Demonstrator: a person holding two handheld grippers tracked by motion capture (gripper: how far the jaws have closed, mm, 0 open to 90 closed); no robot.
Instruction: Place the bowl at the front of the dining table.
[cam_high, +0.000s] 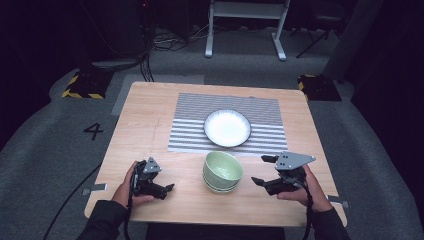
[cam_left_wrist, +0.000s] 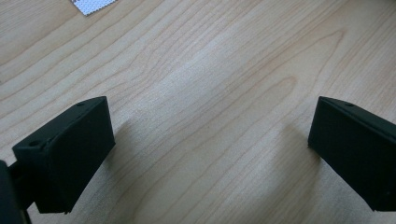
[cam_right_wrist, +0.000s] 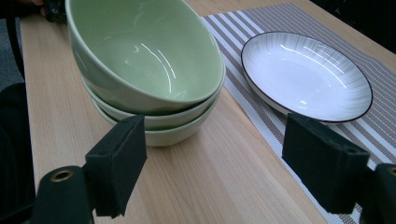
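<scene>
A stack of three pale green bowls stands on the wooden table near its front edge. In the right gripper view the bowls sit close ahead, left of centre. Behind them a white plate with a dark rim rests on a grey striped placemat. My right gripper is just right of the bowls, pointing at them, open and empty. My left gripper is to the left of the bowls, a short gap away. It is open over bare wood.
The plate and placemat lie to the right beyond my right gripper's jaws. A corner of the placemat shows at the top of the left gripper view. Bare wood surrounds the bowls. A white metal stand is on the floor behind the table.
</scene>
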